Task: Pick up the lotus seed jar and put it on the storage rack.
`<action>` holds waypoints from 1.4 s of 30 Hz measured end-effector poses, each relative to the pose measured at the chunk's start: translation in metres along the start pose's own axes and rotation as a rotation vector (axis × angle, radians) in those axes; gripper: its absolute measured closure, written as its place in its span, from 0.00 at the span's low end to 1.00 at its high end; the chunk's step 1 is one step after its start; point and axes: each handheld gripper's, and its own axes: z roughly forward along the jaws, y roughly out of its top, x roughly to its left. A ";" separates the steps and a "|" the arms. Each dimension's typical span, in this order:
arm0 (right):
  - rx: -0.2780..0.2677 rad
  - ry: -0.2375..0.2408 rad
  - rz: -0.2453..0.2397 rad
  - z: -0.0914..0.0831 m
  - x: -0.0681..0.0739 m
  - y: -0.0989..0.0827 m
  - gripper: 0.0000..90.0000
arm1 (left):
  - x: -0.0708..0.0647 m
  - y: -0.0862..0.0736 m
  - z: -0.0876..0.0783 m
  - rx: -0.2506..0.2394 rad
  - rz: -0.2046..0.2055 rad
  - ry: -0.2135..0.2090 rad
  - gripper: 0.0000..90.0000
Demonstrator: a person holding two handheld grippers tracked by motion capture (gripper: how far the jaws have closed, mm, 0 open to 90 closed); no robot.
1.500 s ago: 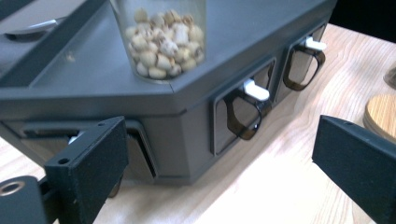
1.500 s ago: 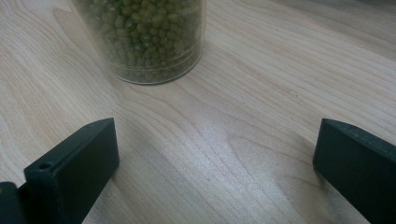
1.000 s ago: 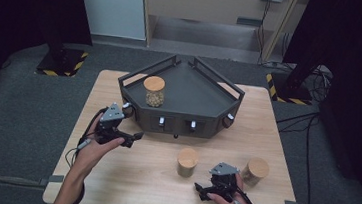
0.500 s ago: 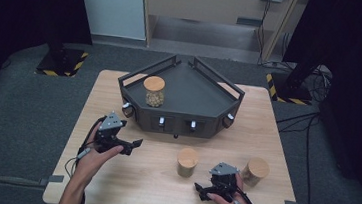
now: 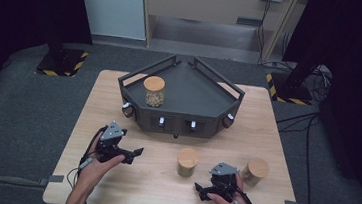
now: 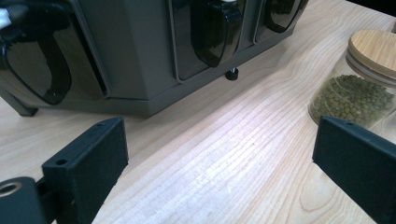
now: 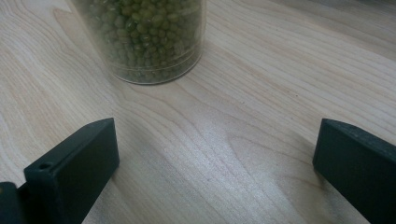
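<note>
Green-bean jar (image 5: 187,162) stands upright on the wooden table (image 5: 150,189), wooden lid on, in front of the dark tray (image 5: 190,90) — between the two grippers, touched by neither. The left gripper (image 5: 134,153) sits low over the table on the jar's left, jaws spread wide with bare wood between them; its own view has the jar (image 6: 357,91) up at the right, beyond the right-hand jaw, and the tray's front wall (image 6: 130,56) close ahead. The right gripper (image 5: 199,190) rests near the front edge, just right of the jar, jaws likewise wide apart and holding nothing (its own view shows the jar's glass base (image 7: 149,42) ahead, apart from both jaws). A second jar (image 5: 255,170) stands just beyond that hand — and a third (image 5: 153,90) stands on the tray.
</note>
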 end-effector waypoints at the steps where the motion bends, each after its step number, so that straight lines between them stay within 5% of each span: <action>1: 0.000 0.000 0.000 0.000 0.000 0.000 0.01 | -0.001 -0.001 0.000 0.001 0.000 0.003 0.02; 12: 0.000 0.000 0.000 0.000 0.000 0.000 0.00 | -0.013 -0.003 -0.002 0.058 0.003 0.046 0.02; 23: 0.000 0.000 0.000 0.000 0.000 0.000 0.00 | -0.019 -0.003 0.023 0.179 -0.029 0.079 0.03; 29: 0.001 0.001 0.001 0.000 0.000 0.000 0.01 | -0.017 -0.010 0.028 0.197 -0.081 0.087 0.03; 36: 0.000 0.000 0.000 0.000 0.000 0.000 0.01 | -0.019 -0.016 0.031 0.231 -0.088 0.107 0.03; 42: 0.001 0.000 0.000 0.000 0.000 0.000 0.01 | -0.020 -0.022 0.029 0.213 -0.097 0.104 0.03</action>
